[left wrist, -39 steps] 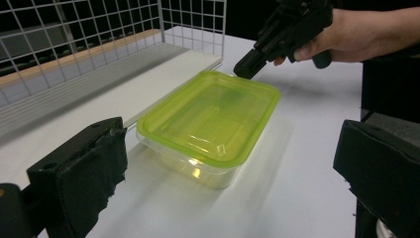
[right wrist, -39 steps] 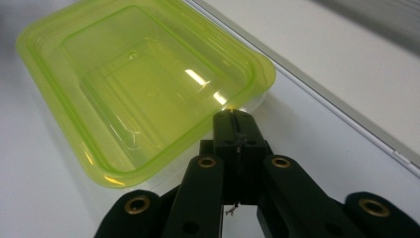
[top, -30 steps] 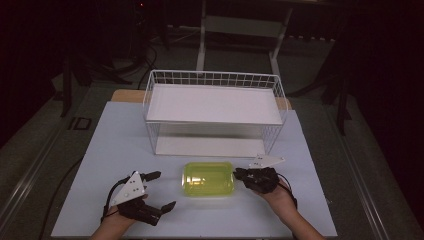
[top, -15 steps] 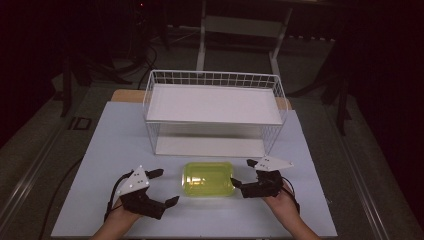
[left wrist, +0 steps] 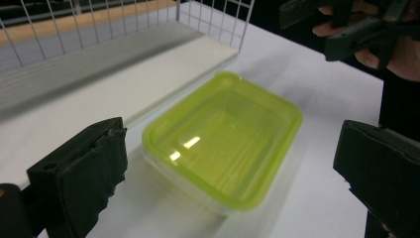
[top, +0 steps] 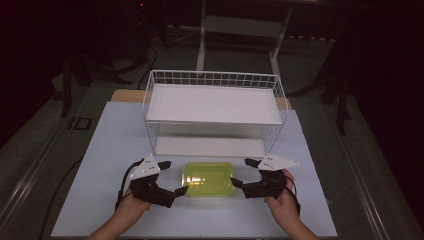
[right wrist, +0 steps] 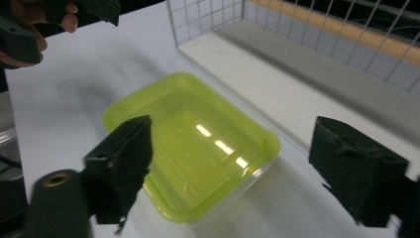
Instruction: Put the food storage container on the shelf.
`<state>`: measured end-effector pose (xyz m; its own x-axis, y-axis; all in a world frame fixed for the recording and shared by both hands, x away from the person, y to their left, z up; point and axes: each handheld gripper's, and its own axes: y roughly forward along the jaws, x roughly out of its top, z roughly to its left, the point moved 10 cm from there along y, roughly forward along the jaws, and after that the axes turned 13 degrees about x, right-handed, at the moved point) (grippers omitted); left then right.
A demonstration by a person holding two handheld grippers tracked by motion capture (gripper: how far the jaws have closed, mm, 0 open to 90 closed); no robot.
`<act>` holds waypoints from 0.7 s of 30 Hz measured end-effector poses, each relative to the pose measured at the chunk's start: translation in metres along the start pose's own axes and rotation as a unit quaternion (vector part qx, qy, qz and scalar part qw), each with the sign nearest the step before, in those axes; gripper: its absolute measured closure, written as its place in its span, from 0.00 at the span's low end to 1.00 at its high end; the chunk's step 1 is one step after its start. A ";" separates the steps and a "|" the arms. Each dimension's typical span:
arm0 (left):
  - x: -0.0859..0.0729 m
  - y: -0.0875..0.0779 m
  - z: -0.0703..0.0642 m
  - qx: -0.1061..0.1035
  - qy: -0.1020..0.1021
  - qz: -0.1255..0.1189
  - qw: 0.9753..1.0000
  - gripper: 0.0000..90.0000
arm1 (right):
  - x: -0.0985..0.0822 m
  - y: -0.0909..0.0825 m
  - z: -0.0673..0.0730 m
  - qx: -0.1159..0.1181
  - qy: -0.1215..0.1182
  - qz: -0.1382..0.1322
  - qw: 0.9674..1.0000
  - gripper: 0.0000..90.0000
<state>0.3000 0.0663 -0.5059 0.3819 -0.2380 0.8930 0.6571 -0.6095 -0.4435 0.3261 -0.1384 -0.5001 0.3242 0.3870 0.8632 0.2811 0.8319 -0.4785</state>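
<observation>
Two grippers are flanking a yellow-green lidded container (top: 208,178) that's sitting flat on the white table (top: 105,150), just in front of the white wire rack (top: 215,112). Left gripper (top: 171,178) is hovering at the container's left end w/ jaws spread wide, nothing between the pads; in the left gripper view the container (left wrist: 225,136) is lying ahead between the two black jaws but apart from both. Right gripper (top: 243,172) is at the container's right end, jaws standing wide apart after having just been opening, pads off the lid; in the right gripper view the container (right wrist: 190,141) is lying between the jaws, left jaw overlapping its near edge in the pic, can't tell if touching. Container's lid is on, glare spots on top. Rack's lower shelf (top: 207,146) is running right behind the container, near but not touching. Person's hands are coming in from the bottom edge of the high view.
</observation>
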 end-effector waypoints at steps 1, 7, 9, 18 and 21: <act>0.003 0.001 0.001 0.000 -0.004 -0.001 1.000 0.01 | 0.002 -0.001 0.000 -0.003 0.001 -0.001 1.000 0.16; 0.010 0.013 0.006 0.011 -0.020 0.011 1.000 0.01 | 0.006 0.004 -0.004 -0.035 0.012 0.008 0.999 0.12; 0.010 0.019 0.010 0.038 -0.030 0.009 0.999 0.01 | 0.004 0.007 -0.005 -0.026 0.031 0.011 0.999 0.12; -0.008 0.043 0.017 0.047 -0.093 0.061 0.993 0.17 | -0.023 0.022 -0.017 -0.037 0.075 0.048 0.995 0.24; -0.019 0.051 0.019 0.057 -0.106 0.089 0.989 0.25 | -0.032 0.028 -0.019 -0.041 0.091 0.062 0.993 0.32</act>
<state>0.3384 0.0541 -0.5467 0.6176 -0.1635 0.7693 0.6316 -0.4799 -0.6090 0.3411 -0.1348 -0.5442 0.5177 0.4000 0.7563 0.2984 0.7441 -0.5978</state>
